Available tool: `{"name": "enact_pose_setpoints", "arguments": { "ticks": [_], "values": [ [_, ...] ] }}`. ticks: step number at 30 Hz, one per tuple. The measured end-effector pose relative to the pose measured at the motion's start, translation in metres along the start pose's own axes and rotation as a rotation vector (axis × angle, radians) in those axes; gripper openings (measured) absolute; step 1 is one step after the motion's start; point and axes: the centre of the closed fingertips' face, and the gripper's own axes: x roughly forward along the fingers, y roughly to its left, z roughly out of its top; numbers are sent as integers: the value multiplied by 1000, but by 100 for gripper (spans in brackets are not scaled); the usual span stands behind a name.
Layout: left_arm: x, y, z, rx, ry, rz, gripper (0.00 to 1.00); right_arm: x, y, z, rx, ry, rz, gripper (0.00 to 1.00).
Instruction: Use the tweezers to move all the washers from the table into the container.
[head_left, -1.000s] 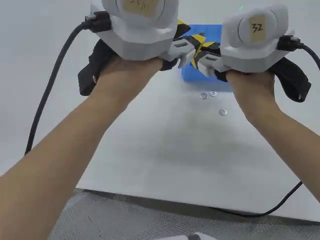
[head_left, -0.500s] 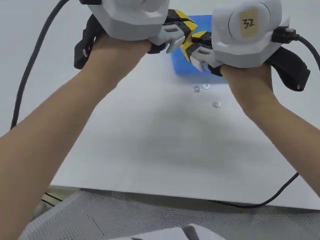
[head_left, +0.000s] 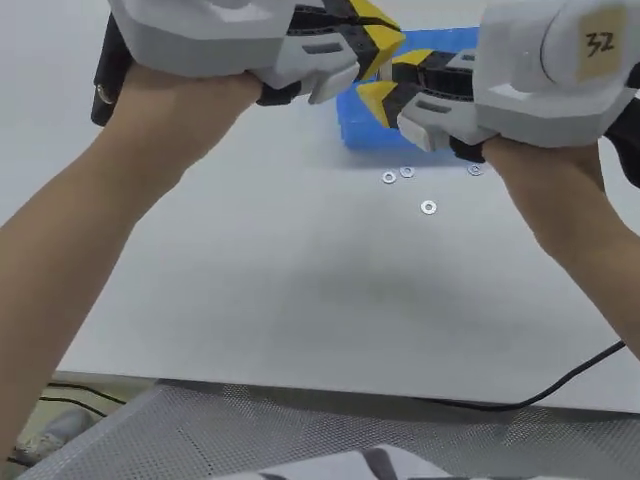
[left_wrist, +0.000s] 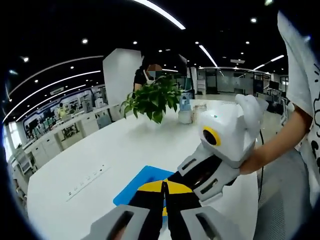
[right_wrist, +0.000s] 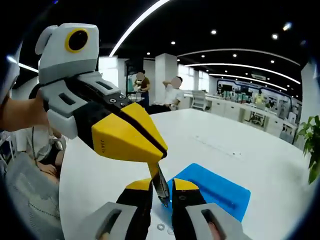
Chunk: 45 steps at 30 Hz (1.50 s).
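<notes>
1. Starting nearest the camera, the white bench (head_left: 300, 300) fills the lower middle of the head view. Four washers (head_left: 429, 207) lie loose on it, right of centre: one alone in front, three in a ragged row just behind. None of them is lifted.
2. Just past that row, at top centre, sits the blue container (head_left: 362, 128), partly covered by the grippers. I cannot tell whether any washers are inside it. The part of its floor that shows in the right gripper view looks bare, so I judge the task to be at or near its start, with all four visible washers yet to be moved.
3. The tweezers (right_wrist: 160, 186) show at lower centre of the right gripper view. They are a thin metal sliver hanging from the other gripper's yellow tips.
4. The left gripper (head_left: 380, 30) comes in from the upper left of the head view, and its forearm (head_left: 90, 280) runs up from the lower left. Its fingers are pressed together, apparently pinching the upper end of the tweezers.
5. The right gripper (head_left: 385, 85) comes in from the upper right and meets the left one tip to tip above the container. Its fingers stand slightly apart with the tweezers' point in the gap, and they do not look clamped on it. This reads as a handover or regrip that is not yet finished.
</notes>
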Motion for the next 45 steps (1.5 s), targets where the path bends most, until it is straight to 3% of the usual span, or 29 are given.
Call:
{"name": "enact_pose_setpoints", "arguments": {
  "ticks": [2, 8, 19, 24, 40, 45],
  "values": [
    [0, -6, 0, 19, -5, -20, 0, -3, 5, -6, 0, 10, 8, 7],
    [5, -24, -17, -2, 26, -65, 0, -7, 16, -28, 34, 43, 19, 7],
    [18, -29, -43, -7, 73, -70, 0, 4, 17, -52, 56, 92, 28, 7],
    [21, -31, -44, -29, 76, -85, 0, 3, 15, -59, 56, 106, 22, 7],
    [31, -32, -49, -17, 85, -99, 0, 6, 10, -71, 58, 126, 16, 7],
    [31, -32, -50, -37, 89, -119, 0, 5, 11, -72, 11, 149, 19, 4]
  ]
}}
